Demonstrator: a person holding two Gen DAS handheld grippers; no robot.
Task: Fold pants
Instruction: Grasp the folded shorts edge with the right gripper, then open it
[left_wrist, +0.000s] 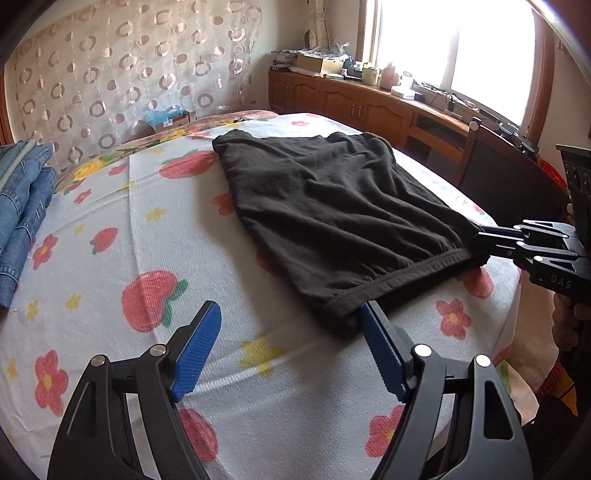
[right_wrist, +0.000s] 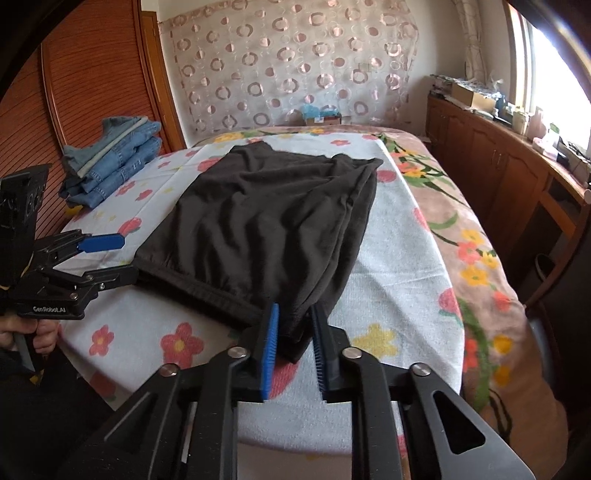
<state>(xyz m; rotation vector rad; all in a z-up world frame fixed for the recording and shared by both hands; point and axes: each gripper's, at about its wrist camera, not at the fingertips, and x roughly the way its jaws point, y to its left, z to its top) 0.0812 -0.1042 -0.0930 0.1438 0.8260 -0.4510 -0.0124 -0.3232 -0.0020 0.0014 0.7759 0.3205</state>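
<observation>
The left hand-held gripper (left_wrist: 290, 321) sits low over the near edge of the bed (left_wrist: 110, 229), its blue fingers (left_wrist: 195, 350) spread wide. One finger touches the near left corner of the black pants (left_wrist: 332, 206) at the hem; the other stands clear over the flowered towel (left_wrist: 92, 295). In the right wrist view the same left hand-held gripper (right_wrist: 122, 258) shows at the left edge, one blue finger above the cloth level and the other against the hem.

The right hand-held gripper (right_wrist: 293, 343) has its fingers (right_wrist: 267, 350) drawn in on either side of the near right corner of the pants (right_wrist: 266, 221), with a bunch of fabric between the ribbed pads. In the left wrist view this right hand-held gripper (left_wrist: 480, 240) reaches in from the right edge of the bed, its tips buried in the cloth at the hem's end.

The pants lie folded lengthwise, wrinkled, running from the near edge of the bed toward its middle on the towel. Further off, at the far left corner of the bed, a stack of folded jeans (right_wrist: 110, 158) rests well apart from the pants. Beyond the bed hangs a curtain (right_wrist: 288, 66) with ring patterns, and a wooden cabinet (left_wrist: 351, 99) under the window carries clutter.
</observation>
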